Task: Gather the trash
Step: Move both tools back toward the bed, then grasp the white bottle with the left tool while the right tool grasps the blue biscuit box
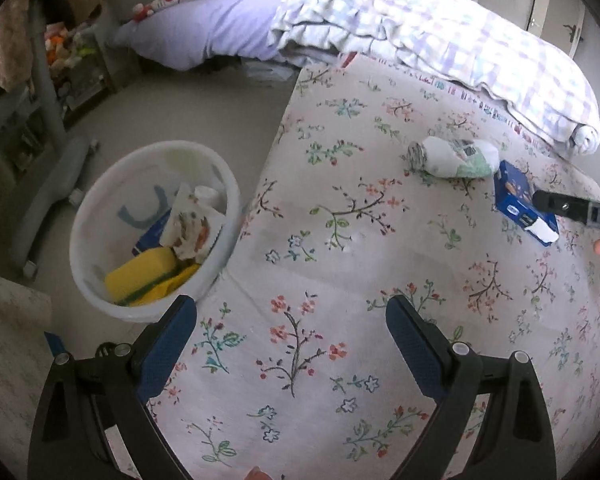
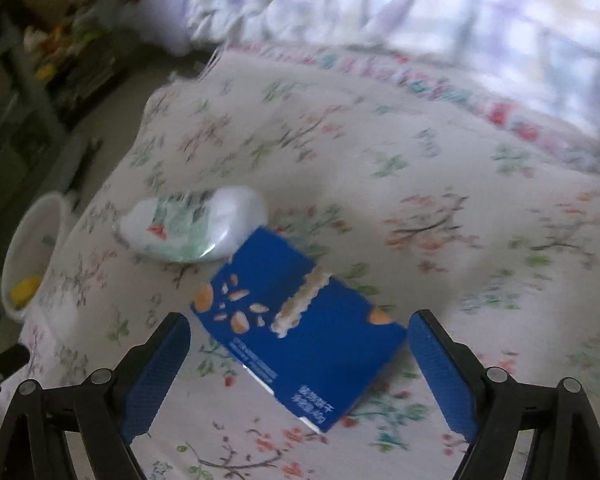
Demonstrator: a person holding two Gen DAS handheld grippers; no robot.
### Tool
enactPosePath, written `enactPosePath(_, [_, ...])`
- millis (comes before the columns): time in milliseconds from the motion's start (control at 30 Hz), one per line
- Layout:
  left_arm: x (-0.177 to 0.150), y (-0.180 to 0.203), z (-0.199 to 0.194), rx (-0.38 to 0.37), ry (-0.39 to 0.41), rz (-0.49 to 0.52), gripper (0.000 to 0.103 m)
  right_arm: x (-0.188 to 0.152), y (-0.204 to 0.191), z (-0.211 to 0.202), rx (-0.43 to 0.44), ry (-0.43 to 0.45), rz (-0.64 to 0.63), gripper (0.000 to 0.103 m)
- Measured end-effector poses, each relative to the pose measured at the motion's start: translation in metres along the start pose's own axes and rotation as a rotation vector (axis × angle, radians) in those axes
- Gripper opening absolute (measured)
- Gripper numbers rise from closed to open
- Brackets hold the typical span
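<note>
Blue-padded right gripper point(image 2: 300, 368) wide open, blue box point(image 2: 300, 332) lying flat btwn its jaws on floral sheet point(image 2: 440, 168), not gripped. Left gripper point(image 1: 292, 344) open, empty. Crumpled white wrapper point(image 2: 196, 226) just beyond box; bin point(image 1: 100, 184) on floor w/ trash.

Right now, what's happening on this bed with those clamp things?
A person is clearing trash off the bed with a handheld gripper in each hand. The right gripper has its jaws open on either side of a blue snack box lying on the floral sheet, not yet gripping it. A white plastic packet lies just beyond the box. The left gripper hangs open and empty near the white bin, which already holds some trash.
</note>
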State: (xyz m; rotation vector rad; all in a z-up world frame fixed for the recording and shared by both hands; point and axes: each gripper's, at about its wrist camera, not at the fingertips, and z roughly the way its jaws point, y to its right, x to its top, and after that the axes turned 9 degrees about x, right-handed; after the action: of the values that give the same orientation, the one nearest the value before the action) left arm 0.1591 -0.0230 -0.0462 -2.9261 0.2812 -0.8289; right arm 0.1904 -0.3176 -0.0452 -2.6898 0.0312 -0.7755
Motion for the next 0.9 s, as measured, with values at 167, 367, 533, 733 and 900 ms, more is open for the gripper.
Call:
enactPosePath(167, [0.0,0.003,0.002,0.013,-0.007,0.009,0.097,-0.011,-0.008,0.02,-0.131,-0.058,-0.094,0.085])
enactPosePath(367, [0.016,0.023,0.004,0.027,-0.001,0.068,0.097,-0.025,-0.007,0.006,-0.148,-0.041,-0.069,0.077])
enactPosePath(533, [0.053,0.064,0.0,0.072,0.107,0.226,0.097,-0.038,0.001,-0.015,-0.191,-0.01,-0.016,0.076])
enactPosePath(733, [0.095,0.116,0.011,-0.028,0.206,0.418,0.097,-0.044,0.032,-0.038,-0.164,0.027,0.13,0.076])
enactPosePath(900, [0.107,0.146,0.023,-0.065,0.205,0.481,0.097,-0.047,0.049,-0.046,-0.155,0.024,0.236,0.076])
